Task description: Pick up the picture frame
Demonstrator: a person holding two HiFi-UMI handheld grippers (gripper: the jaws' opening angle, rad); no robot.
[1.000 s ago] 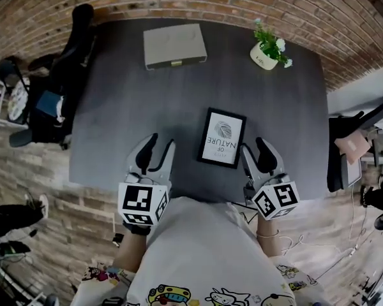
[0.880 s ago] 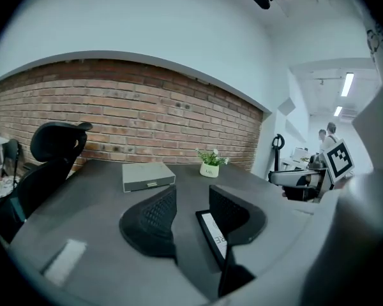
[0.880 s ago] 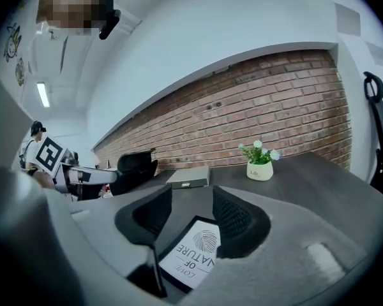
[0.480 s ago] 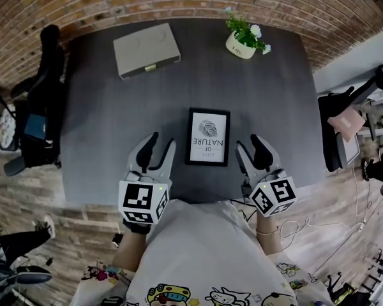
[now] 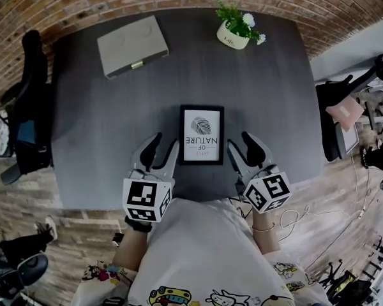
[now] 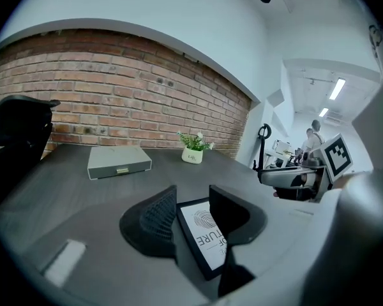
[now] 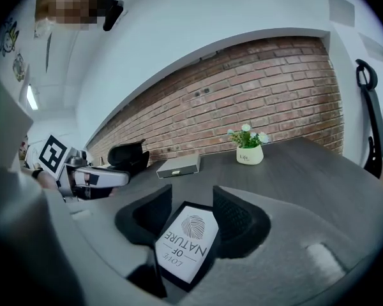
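The picture frame (image 5: 202,134) is black with a white "LOVE OF NATURE" print and lies flat on the dark grey table (image 5: 102,126), near its front edge. My left gripper (image 5: 161,145) is open just left of the frame's near left corner. My right gripper (image 5: 240,143) is open just right of its near right corner. Neither holds anything. In the left gripper view the frame (image 6: 204,234) shows through the gap of that gripper (image 6: 193,209). The right gripper view shows the frame (image 7: 186,241) ahead of that gripper (image 7: 191,212) in the same way.
A flat grey box (image 5: 132,45) lies at the table's far left, and a small potted plant (image 5: 236,30) stands at the far right. A black chair (image 5: 29,107) sits off the left edge and another chair (image 5: 345,113) off the right. A brick wall lies beyond.
Both grippers have closed in on the frame from either side, the left one most. The head view has swung, so the frame now sits centred between them. Both stay open.
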